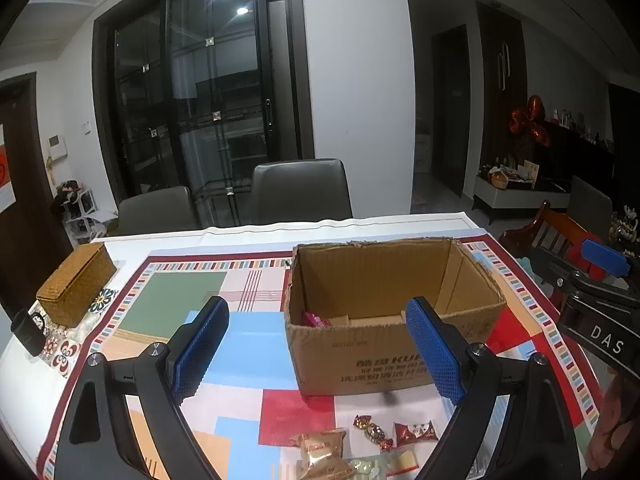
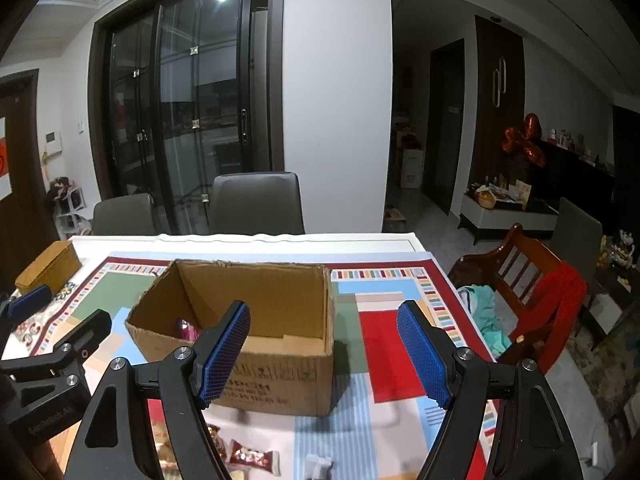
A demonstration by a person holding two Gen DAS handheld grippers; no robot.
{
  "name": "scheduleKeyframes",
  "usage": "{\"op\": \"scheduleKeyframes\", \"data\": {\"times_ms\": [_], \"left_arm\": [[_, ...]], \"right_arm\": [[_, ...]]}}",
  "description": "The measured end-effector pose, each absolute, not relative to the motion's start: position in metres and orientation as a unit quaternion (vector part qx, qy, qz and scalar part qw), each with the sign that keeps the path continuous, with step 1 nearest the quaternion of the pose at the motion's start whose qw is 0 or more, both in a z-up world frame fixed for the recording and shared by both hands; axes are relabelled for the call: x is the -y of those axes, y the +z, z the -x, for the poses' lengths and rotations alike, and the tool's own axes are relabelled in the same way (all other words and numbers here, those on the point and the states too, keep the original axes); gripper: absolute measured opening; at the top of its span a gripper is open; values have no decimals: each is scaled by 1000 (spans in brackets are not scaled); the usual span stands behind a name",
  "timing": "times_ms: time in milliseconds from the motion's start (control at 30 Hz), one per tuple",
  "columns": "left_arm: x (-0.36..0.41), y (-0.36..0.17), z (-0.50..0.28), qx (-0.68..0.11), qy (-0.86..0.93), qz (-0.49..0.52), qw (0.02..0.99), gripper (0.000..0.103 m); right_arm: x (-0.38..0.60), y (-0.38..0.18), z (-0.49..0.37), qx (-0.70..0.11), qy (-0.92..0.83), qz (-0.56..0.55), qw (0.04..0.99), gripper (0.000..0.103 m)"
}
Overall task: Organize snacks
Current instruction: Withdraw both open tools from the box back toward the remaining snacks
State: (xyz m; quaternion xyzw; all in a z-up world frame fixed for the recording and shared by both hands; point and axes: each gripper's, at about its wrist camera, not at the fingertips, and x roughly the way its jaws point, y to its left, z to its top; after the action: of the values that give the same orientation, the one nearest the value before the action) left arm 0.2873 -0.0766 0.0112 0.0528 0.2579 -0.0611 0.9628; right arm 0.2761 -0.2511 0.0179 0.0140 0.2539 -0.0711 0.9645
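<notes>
An open cardboard box (image 1: 394, 320) (image 2: 248, 312) stands on the patterned tablecloth, with a pink packet (image 1: 316, 320) (image 2: 186, 330) inside at its left. Wrapped snacks lie in front of it: a gold packet (image 1: 320, 450), a red-gold candy (image 1: 370, 430), a red-white candy (image 1: 416, 432) (image 2: 252, 458) and a small white item (image 2: 319, 463). My left gripper (image 1: 320, 354) is open above the cloth before the box, nothing between its blue pads. My right gripper (image 2: 322, 352) is open too, over the box's right front corner, empty. Each gripper shows at the edge of the other's view.
A woven lidded basket (image 1: 78, 284) (image 2: 50, 266) and a dark mug (image 1: 26, 330) sit at the table's left end. Two grey chairs (image 1: 302, 192) stand behind the table. A wooden chair with red cloth (image 2: 532, 292) is at the right.
</notes>
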Motion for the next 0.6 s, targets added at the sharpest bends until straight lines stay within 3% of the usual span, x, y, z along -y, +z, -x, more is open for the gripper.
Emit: {"op": "scheduleKeyframes", "data": {"times_ms": [600], "left_arm": [[75, -14, -243, -269, -68, -57, 959, 91]], "right_arm": [[249, -5, -232, -274, -77, -21, 959, 77]]}}
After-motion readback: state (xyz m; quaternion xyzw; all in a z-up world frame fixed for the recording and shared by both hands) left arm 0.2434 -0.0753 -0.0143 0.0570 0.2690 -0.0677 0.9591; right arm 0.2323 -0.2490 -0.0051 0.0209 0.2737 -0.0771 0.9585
